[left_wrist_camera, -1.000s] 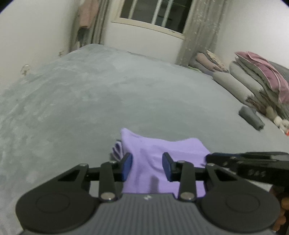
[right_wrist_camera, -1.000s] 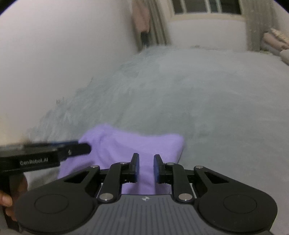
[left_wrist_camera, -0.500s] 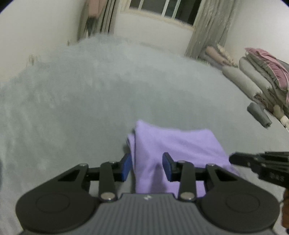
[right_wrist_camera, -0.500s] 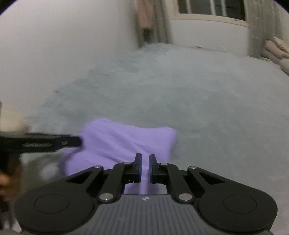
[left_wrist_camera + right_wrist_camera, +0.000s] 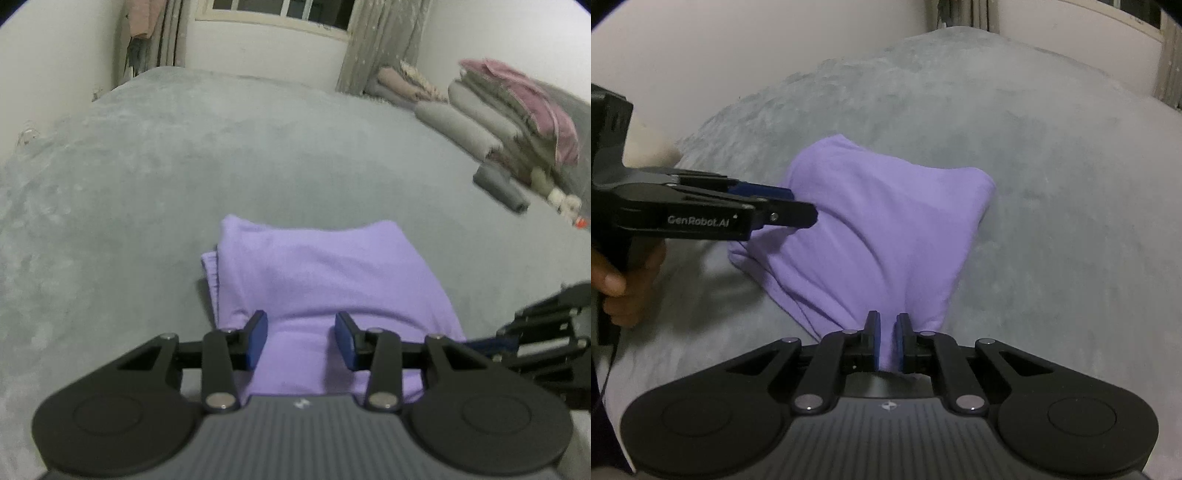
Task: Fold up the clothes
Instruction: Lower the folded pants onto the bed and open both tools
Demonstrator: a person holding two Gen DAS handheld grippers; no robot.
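The purple garment (image 5: 325,280) lies folded on the grey bed (image 5: 147,166) — its long axis running away from both cameras. The right gripper (image 5: 887,341) pinches its near edge; the left gripper (image 5: 301,341), jaws just widening, stands part-open over its near-left corner.

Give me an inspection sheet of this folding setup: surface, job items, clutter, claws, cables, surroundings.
Surface: grey plush bed cover, rumpled nap.
Job's things: folded lilac knit garment, lying on the cover, near edge lifted.
Clutter: stacked grey and pink bedding and a small grey roll at the far right.
Claws: right claw shut on the garment's near edge, having just closed; left claw open over the garment, pads not pressing, jaws just widening.
Cables: thin dark cord below the person's hand.
Surroundings: window, curtains, pale walls.
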